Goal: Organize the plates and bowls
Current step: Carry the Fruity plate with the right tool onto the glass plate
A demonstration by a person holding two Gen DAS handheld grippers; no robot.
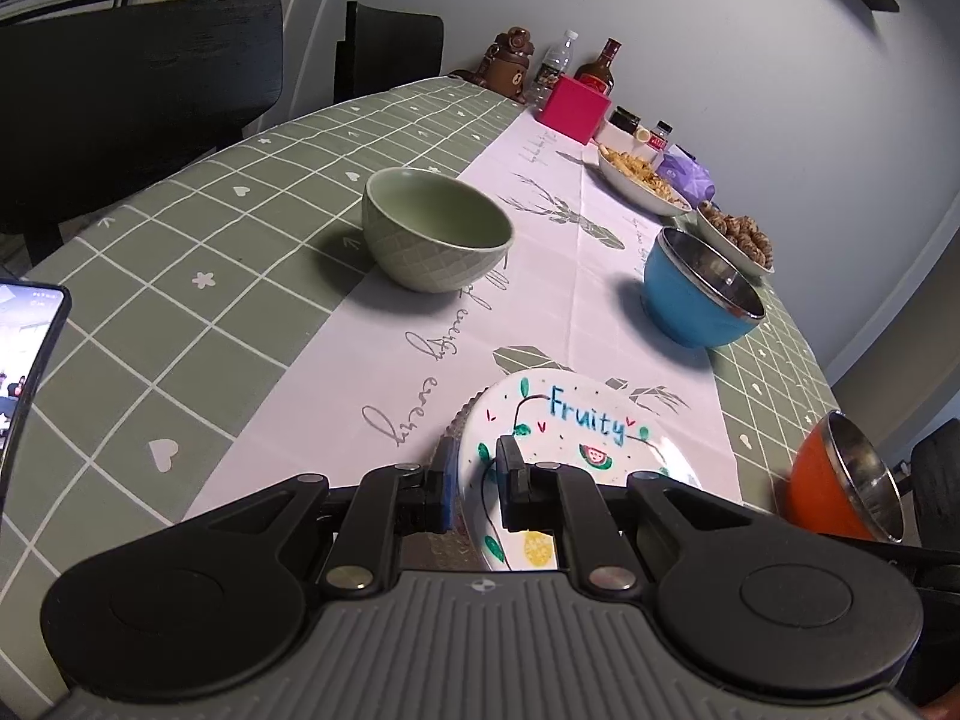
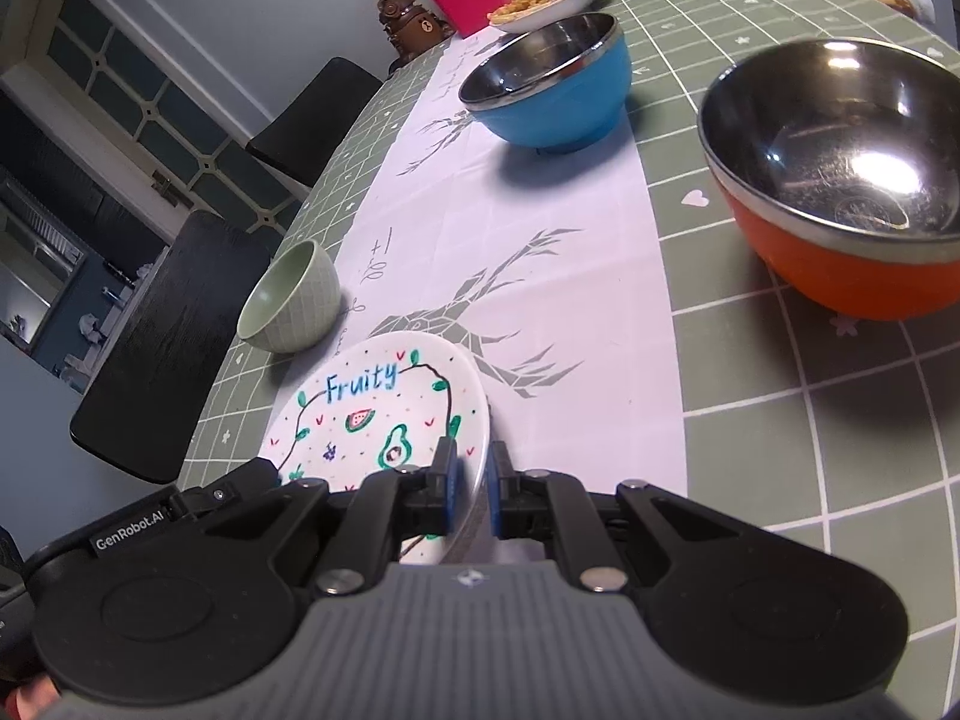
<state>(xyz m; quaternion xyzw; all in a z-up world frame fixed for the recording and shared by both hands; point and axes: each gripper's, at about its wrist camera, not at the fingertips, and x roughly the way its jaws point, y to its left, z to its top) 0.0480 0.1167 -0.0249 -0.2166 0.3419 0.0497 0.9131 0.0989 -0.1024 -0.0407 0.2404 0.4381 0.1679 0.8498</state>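
My left gripper [image 1: 474,480] is pinching the near-left rim of a white plate [image 1: 576,420] painted with the word "Fruity", a watermelon slice and a lemon, one pad above the rim and one below. My right gripper [image 2: 471,489] is clamped on the opposite edge of the same plate [image 2: 372,414], so both pairs of jaws are nearly pressed together with only the plate rim between them. A glimpse of a ribbed clear edge beneath the white rim suggests a second plate underneath, though I cannot tell for certain. The plate sits low over, or just on, the pale table runner [image 1: 540,252] printed with grey deer.

Beyond the plate to the left stands an empty green ceramic bowl [image 1: 435,228]. To the right is a blue bowl [image 2: 549,84] with a steel lining, and nearer to me an orange bowl [image 2: 840,180] of the same kind, resting on the green checked tablecloth [image 2: 810,450]. At the far end are dishes of snacks [image 1: 642,177], a pink box [image 1: 573,108] and bottles [image 1: 597,69].

I judge this to be the plate-placing step. Next comes opening both sets of jaws evenly so the plate settles flat, then drawing back to fetch the bowls for stacking
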